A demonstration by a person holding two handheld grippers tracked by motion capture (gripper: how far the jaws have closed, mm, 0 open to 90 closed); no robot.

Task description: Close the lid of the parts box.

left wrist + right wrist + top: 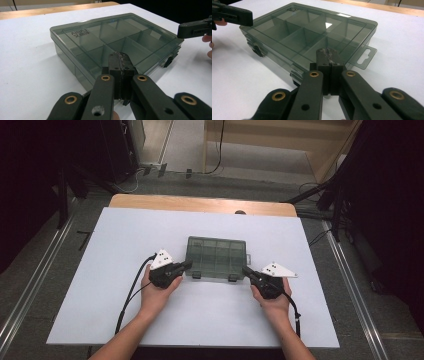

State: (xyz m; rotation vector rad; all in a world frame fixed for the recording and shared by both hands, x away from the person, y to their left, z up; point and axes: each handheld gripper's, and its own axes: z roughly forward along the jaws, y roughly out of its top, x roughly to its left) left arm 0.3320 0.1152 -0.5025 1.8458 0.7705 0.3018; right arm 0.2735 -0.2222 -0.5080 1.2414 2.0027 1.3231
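Closed tongs flank box front corners.

The closed organizer box is sitting mid-bench, blocking the straight path between my left gripper and right gripper. Bare white surface is lying open to pass all around it: behind, at both outer sides, and toward me.
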